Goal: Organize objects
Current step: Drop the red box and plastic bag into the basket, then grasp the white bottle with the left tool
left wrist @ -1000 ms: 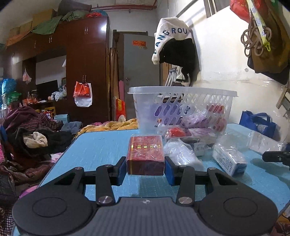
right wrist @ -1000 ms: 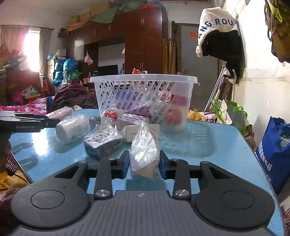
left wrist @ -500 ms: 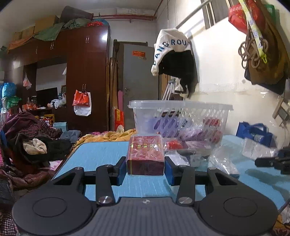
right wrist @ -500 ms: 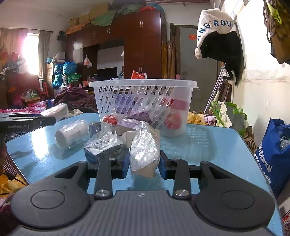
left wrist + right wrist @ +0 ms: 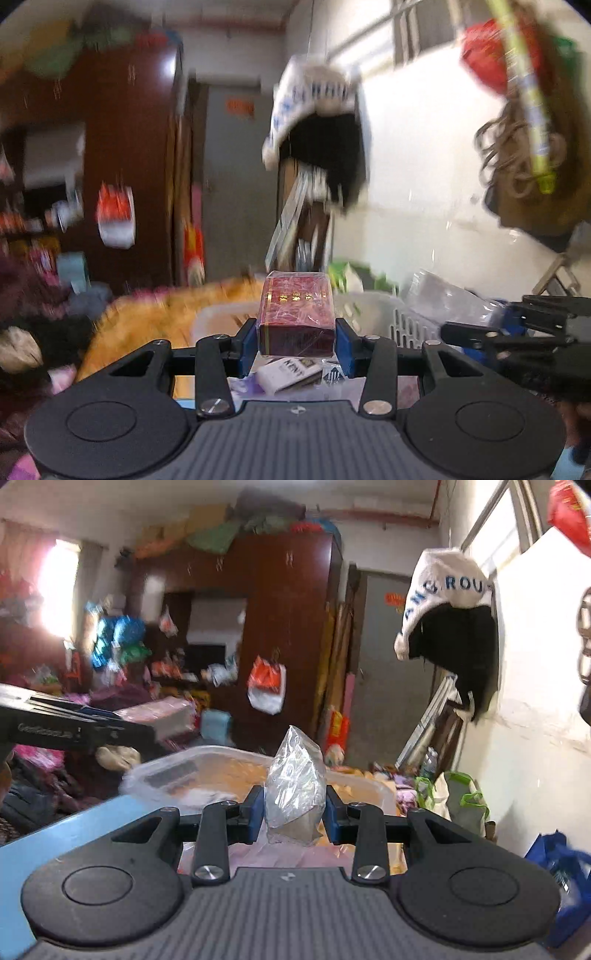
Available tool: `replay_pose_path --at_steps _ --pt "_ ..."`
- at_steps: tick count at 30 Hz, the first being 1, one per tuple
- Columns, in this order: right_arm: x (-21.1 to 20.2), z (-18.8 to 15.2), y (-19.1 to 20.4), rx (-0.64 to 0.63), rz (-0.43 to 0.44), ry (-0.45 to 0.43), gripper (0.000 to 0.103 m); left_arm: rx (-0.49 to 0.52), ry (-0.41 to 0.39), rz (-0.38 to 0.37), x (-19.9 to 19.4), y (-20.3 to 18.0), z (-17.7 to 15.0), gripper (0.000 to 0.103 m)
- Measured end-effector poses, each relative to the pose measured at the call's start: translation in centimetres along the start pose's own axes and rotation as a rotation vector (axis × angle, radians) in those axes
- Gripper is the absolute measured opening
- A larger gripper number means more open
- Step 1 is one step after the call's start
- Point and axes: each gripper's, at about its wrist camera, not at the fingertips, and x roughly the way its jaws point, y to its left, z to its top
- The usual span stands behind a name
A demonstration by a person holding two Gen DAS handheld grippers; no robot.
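My left gripper (image 5: 296,341) is shut on a red box (image 5: 296,314) wrapped in clear film and holds it above the white plastic basket (image 5: 373,306). My right gripper (image 5: 293,818) is shut on a clear plastic bag (image 5: 295,779) with something grey-brown at its bottom, also held over the basket (image 5: 177,771). In the left wrist view a white KENT pack (image 5: 284,373) lies inside the basket below the box. The right gripper (image 5: 517,325) with its bag shows at the right of the left wrist view. The left gripper with the red box (image 5: 162,716) shows at the left of the right wrist view.
The blue table (image 5: 55,842) lies under the basket at lower left. A white and black garment (image 5: 450,620) hangs on the right wall. A dark wardrobe (image 5: 280,627) and piles of clothes stand behind. A blue bag (image 5: 561,864) sits at lower right.
Both grippers have risen from table level with their loads and now hang over the basket's open top, looking down into it. Both grips stayed shut.
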Motion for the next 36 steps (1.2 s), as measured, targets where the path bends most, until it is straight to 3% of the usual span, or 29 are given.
replay_pose_path --at_steps 3,5,6,8,10,13,16,22,28,31,33,36 --pt "2.7 0.3 0.0 -0.017 -0.009 0.057 0.037 -0.02 0.093 -0.013 4.3 0.2 0.7 0.047" --pt "3.2 0.2 -0.1 -0.011 -0.005 0.055 0.042 -0.055 0.098 -0.024 5.7 0.6 0.2 0.048" --pt "3.3 0.1 -0.2 -0.005 -0.001 0.054 0.048 -0.066 0.097 -0.024 6.0 0.8 0.0 0.05" --pt "2.9 -0.1 -0.2 -0.003 -0.015 0.036 0.083 -0.065 0.112 -0.022 6.8 0.8 -0.7 0.07" --pt "1.2 -0.7 -0.1 -0.002 -0.021 0.003 0.087 -0.031 0.105 0.004 6.1 0.3 -1.3 0.074" --pt "-3.4 -2.5 -0.5 0.032 0.021 -0.093 0.103 0.009 0.013 0.018 1.6 -0.4 -2.4 0.076" --pt "-6.3 -5.4 -0.7 0.073 0.031 -0.106 0.103 0.003 -0.027 -0.025 -3.7 -0.5 -6.0 0.093" --pt "-4.5 -10.1 -0.6 0.093 0.043 0.099 0.103 0.041 0.09 -0.001 -6.6 -1.7 -14.1 0.093" --pt "-1.7 -11.2 -0.5 0.116 0.057 0.217 0.103 0.037 0.179 0.002 -4.7 -2.0 -16.1 0.088" --pt "-0.2 -11.5 -0.1 0.097 0.096 0.286 0.103 0.047 0.213 0.054 -3.7 -1.7 -16.4 0.077" --pt "0.3 -11.6 0.4 0.085 0.129 0.301 0.103 0.01 0.217 0.05 -3.8 -0.7 -16.5 0.072" --pt "0.9 -11.3 1.5 0.031 0.114 0.315 0.103 0.005 0.205 0.049 -4.5 0.1 -16.9 0.072"
